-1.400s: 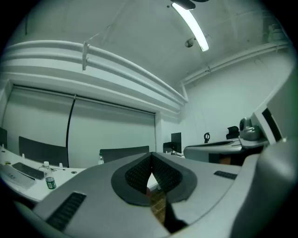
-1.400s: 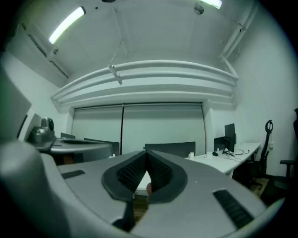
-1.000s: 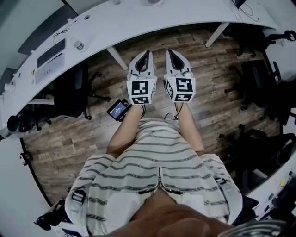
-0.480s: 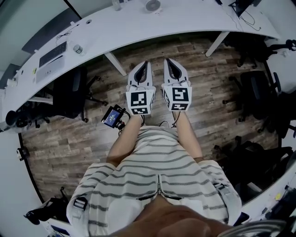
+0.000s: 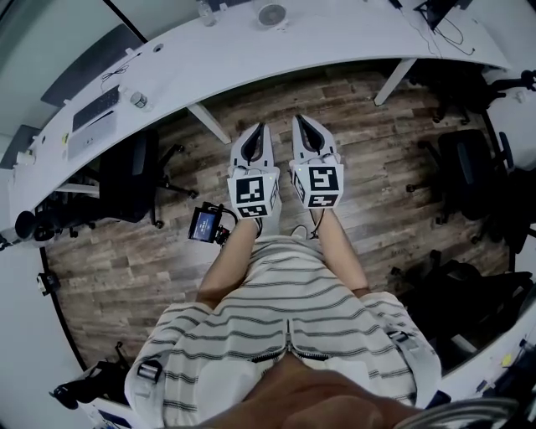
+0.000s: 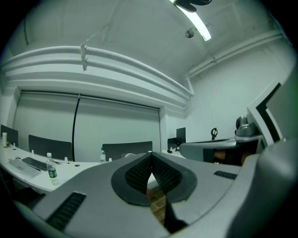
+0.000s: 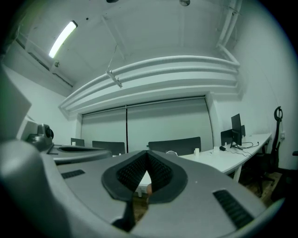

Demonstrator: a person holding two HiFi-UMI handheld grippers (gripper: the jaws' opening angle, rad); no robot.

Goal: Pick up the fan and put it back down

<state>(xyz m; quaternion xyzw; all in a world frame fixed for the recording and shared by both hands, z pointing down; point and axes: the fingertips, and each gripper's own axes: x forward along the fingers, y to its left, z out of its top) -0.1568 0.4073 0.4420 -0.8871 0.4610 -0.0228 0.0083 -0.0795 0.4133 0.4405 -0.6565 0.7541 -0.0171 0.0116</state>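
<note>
In the head view, the left gripper (image 5: pixel 258 128) and the right gripper (image 5: pixel 300 120) are held side by side in front of the person, over the wooden floor (image 5: pixel 377 151), both aimed at the curved white worktop (image 5: pixel 352 38). The fan (image 5: pixel 270 12) stands on that worktop near its far edge, well apart from both grippers. It lies straight ahead, on a line that runs roughly between them, so neither hand looks clearly nearer. It shows as a small round pale disc with a darker ring inside. It has no long axis that can be made out from here.

In the left gripper view, the fingers (image 6: pixel 139 173) are pressed together with nothing between them. A pale arc that is probably the fan's rim (image 6: pixel 129 155) peeks out just left of their tip. A water bottle (image 6: pixel 52 168) stands further left on the worktop.

In the right gripper view, the fingers (image 7: pixel 160 174) are likewise pressed together and empty. The fan's round grille (image 7: pixel 172 152) sits just right of their tip, in front of a dark chair back (image 7: pixel 174 143).
</note>
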